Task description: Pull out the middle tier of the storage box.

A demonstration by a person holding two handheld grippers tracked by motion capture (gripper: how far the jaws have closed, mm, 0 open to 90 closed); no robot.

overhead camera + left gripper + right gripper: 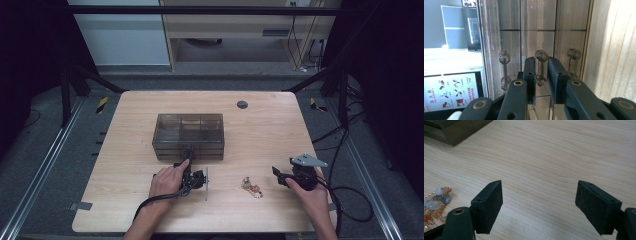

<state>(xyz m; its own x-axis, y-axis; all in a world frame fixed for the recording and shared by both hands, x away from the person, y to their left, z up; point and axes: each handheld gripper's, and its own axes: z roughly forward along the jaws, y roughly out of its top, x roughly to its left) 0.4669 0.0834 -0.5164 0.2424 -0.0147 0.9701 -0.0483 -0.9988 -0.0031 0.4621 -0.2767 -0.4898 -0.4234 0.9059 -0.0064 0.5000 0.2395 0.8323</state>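
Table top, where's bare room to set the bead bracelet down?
Bare wood runs behind the smoky drawer box up to the grommet, and along both side edges of the table. Crowded: the front strip, with both tongs and the bead bracelet.

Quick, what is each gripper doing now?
Left gripper: closed on the middle drawer handle of the organizer box.
Right gripper: open, holding nothing.

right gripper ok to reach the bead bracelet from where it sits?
Probably yes. The right gripper has its jaws wide open, and the bead bracelet lies loose on the table just beside it, with only bare wood between them.
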